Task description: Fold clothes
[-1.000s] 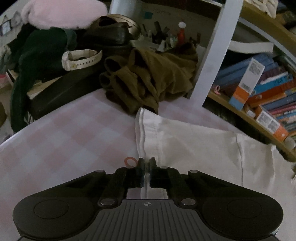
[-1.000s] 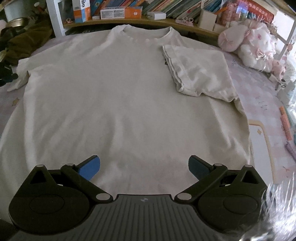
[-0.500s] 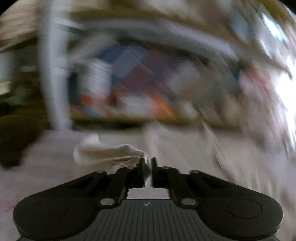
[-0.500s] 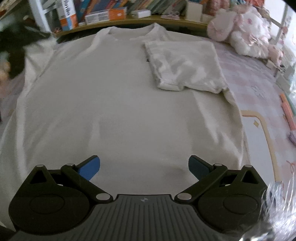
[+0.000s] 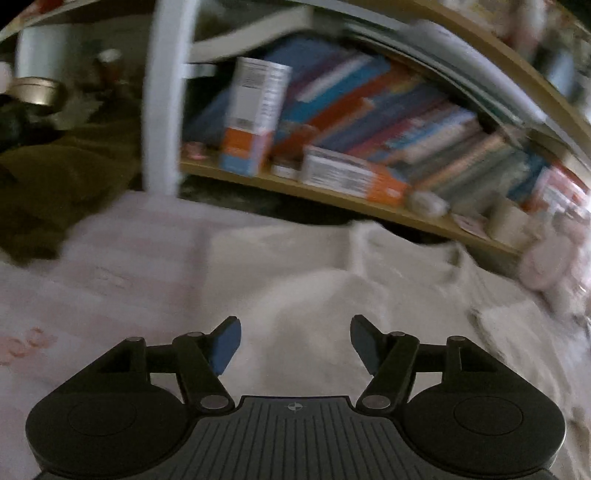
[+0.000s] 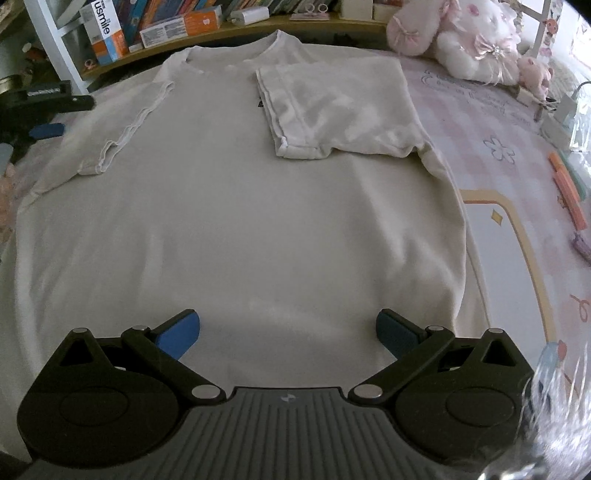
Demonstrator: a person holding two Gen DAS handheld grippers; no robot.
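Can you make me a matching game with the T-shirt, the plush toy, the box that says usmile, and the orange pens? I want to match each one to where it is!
Things:
1. T-shirt
2. plush toy
3. usmile box
4. orange pens

Places:
A. standing on the shelf, far left
B. spread flat in the middle, both sleeves folded in
C. lying at the right edge
D. sitting at the far right corner

Pairs: 1-B, 2-D, 3-A, 4-C

matt cream cloth t-shirt [image 6: 240, 206] (soft, lightly creased); glossy crinkled plastic wrap [image 6: 554, 406]; wooden shelf [image 5: 332, 194] edge.
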